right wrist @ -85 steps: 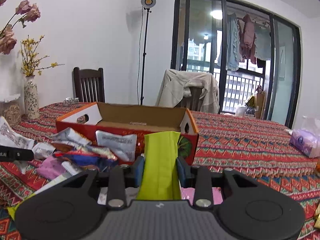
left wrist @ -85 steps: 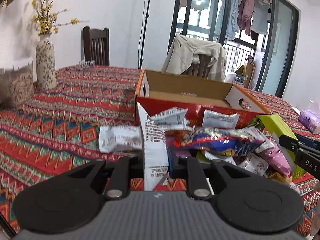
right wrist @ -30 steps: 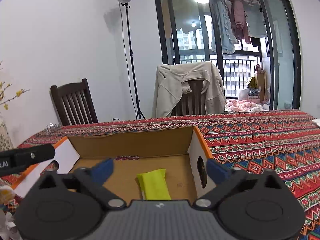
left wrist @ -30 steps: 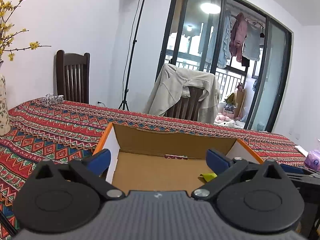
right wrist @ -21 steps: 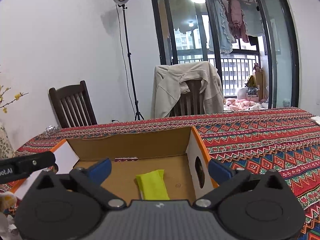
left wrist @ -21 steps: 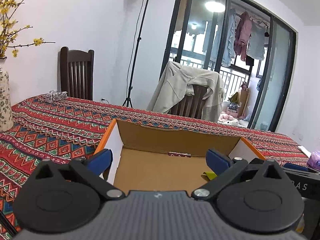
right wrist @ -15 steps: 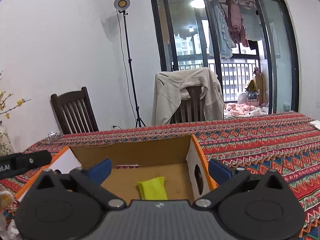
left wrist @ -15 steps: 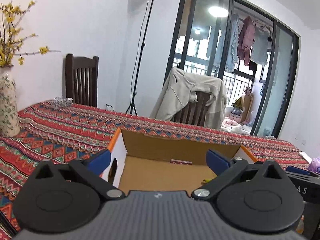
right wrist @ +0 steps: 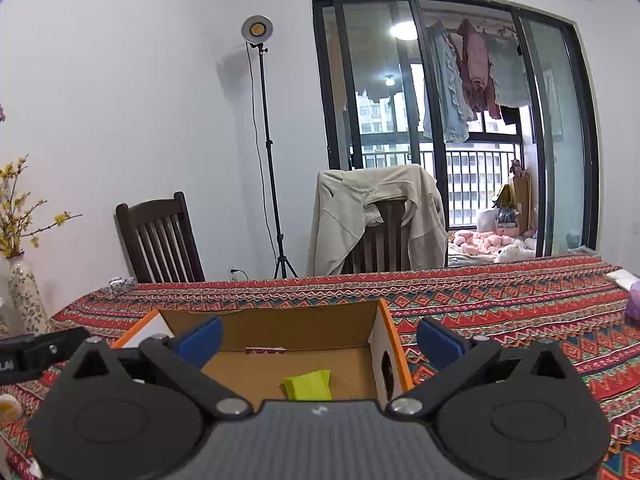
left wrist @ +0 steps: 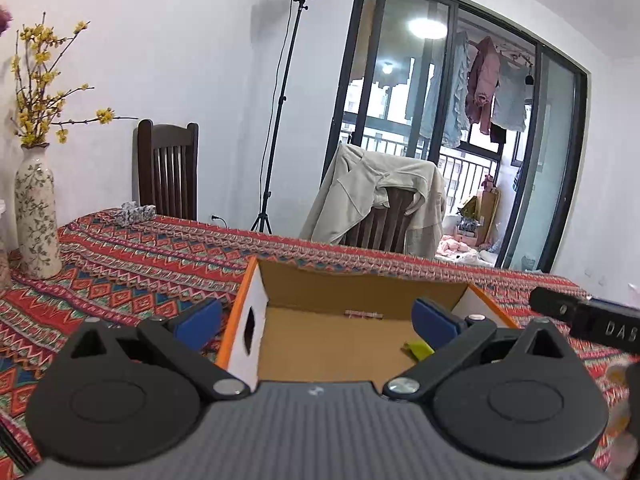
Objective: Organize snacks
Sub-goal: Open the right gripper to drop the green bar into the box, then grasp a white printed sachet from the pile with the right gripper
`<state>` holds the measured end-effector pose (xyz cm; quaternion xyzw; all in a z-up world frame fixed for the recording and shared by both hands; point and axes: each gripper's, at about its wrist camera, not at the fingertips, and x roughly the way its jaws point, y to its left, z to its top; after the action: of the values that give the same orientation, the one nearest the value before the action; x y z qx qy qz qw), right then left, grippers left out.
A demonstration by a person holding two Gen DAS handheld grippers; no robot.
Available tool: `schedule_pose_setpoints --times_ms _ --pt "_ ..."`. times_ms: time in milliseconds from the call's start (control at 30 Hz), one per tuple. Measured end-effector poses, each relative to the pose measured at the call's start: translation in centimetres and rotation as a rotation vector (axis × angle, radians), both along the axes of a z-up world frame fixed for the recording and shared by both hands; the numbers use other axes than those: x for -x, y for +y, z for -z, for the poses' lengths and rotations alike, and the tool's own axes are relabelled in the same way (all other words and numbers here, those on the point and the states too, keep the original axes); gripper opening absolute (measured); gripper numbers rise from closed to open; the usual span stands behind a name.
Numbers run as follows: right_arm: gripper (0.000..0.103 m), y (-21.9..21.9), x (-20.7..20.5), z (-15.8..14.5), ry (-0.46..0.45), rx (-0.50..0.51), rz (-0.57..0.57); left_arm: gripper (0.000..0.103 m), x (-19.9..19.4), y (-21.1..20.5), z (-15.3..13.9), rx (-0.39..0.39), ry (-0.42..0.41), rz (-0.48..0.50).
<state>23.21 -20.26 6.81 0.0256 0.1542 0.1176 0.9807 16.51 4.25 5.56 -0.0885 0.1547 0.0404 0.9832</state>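
— Left wrist view first: what do you see of the left gripper (left wrist: 316,318)?

— Its blue-padded fingers (left wrist: 198,318) are spread wide with nothing between them. They straddle the near left corner of an open cardboard box (left wrist: 360,288) standing on the worktop (left wrist: 132,256), which is covered in a red patterned cloth.

— And the box itself?

— Plain brown inside, with orange edges along the rim and white end walls. The left end wall has a dark oval handle hole. A small dark strip lies at the foot of the far wall.

— Any snacks in it?

— One, a yellow-green packet (left wrist: 418,349). From this side only a corner shows, low on the box floor towards the right end, partly hidden behind the right finger.

— Does the right wrist view help?

— Yes. There the yellow-green packet (right wrist: 307,386) lies flat on the box floor, right of centre, a bright, creased, roughly rectangular pouch. Its near end is cut off by the gripper body.

— The right gripper (right wrist: 319,340)?

— Also wide open and empty, its fingers (right wrist: 440,342) spread either side of the box's right end wall.

— Do the two tools see each other?

— Each appears as a black bar at the other's frame edge. Behind the worktop stand a flowered vase (left wrist: 36,216) and two chairs, one draped with a beige jacket (right wrist: 376,216).
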Motion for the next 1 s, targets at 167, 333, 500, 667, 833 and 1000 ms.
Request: schedule_pose_setpoints --times_ms 167,333,500,667,833,1000 --pt "0.103 -0.5 1.6 0.8 0.028 0.02 -0.002 0.103 2.8 1.2 2.0 -0.012 0.016 0.009" --pt "0.103 -1.3 3.7 1.9 0.05 0.04 -0.001 0.103 5.6 2.2 4.3 -0.014 0.026 0.011" --pt "0.103 -2.3 5.8 3.1 0.074 0.04 0.018 0.103 6.9 3.3 5.9 0.019 0.003 -0.031" --pt "0.103 -3.4 7.4 4.4 0.113 0.053 0.045 0.103 6.7 3.2 5.9 0.025 0.013 0.004" --pt "0.103 -3.6 8.1 5.5 0.161 0.072 0.049 0.103 6.7 3.3 6.0 0.041 0.009 0.021" --pt "0.092 -1.9 7.3 5.8 0.182 0.151 0.014 0.103 6.4 3.5 6.1 0.043 0.022 0.026"
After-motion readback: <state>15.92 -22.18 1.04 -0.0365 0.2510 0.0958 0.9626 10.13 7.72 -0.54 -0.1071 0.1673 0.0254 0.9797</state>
